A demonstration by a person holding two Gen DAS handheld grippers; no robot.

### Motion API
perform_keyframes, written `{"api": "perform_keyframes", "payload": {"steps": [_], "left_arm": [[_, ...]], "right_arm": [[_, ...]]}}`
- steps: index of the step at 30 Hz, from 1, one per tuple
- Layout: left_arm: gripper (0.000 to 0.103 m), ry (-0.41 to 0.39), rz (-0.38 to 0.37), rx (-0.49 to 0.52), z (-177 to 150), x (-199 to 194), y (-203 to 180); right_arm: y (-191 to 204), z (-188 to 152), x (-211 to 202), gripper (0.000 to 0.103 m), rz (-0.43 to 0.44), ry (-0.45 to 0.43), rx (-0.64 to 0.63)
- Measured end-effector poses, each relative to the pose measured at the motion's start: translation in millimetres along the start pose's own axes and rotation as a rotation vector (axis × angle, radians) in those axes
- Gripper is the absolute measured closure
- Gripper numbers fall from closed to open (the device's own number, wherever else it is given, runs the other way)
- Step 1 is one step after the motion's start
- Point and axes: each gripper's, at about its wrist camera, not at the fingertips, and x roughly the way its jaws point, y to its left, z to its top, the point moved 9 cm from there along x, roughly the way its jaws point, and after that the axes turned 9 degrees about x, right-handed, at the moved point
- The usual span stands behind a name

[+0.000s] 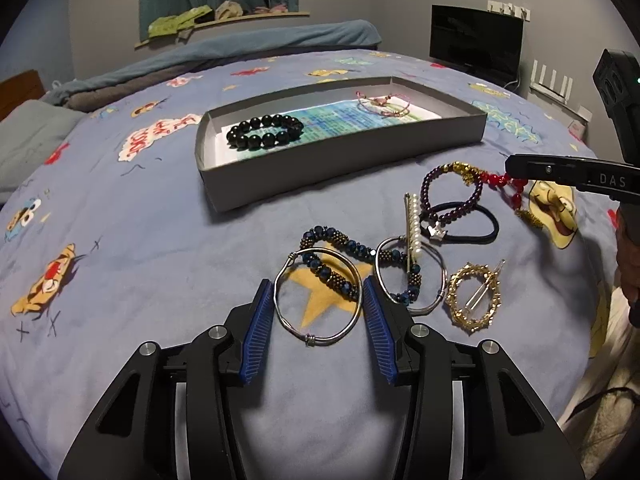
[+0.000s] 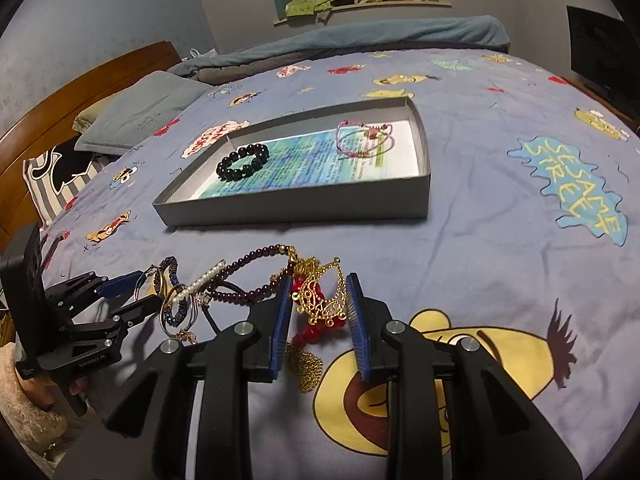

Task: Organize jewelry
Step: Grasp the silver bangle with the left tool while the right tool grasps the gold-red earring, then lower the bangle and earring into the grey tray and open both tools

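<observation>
My left gripper is shut on a silver bangle that lies on the bedspread, with a blue pad against each side of the ring. My right gripper is shut on a gold filigree pendant strung with red beads. In the left wrist view that gripper's finger reaches in from the right over the red beads. A grey shallow box further back holds a black bead bracelet and a pink cord bracelet.
Loose on the bedspread lie a blue beaded bracelet, a second silver bangle, a pearl clip, a purple bead bracelet, a black hair tie and a gold oval clip. Pillows and a folded blanket lie behind.
</observation>
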Motion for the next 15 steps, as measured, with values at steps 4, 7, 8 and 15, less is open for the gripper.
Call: {"api": "perform_keyframes", "payload": {"steps": [4, 7, 8, 15], "left_arm": [[0.056, -0.017, -0.002, 0.006, 6, -11, 0], [0.056, -0.024, -0.002, 0.004, 11, -20, 1], [0.056, -0.029, -0.001, 0.003, 14, -24, 2], [0.056, -0.058, 0.014, 0.001, 38, -45, 12]], "right_arm": [[3, 4, -8, 0.076, -0.007, -0.029, -0.023], [6, 7, -14, 0.076, -0.016, -0.049, -0.048], [7, 8, -17, 0.076, -0.016, -0.056, -0.053], [13, 27, -38, 0.076, -0.024, -0.118, -0.091]]}}
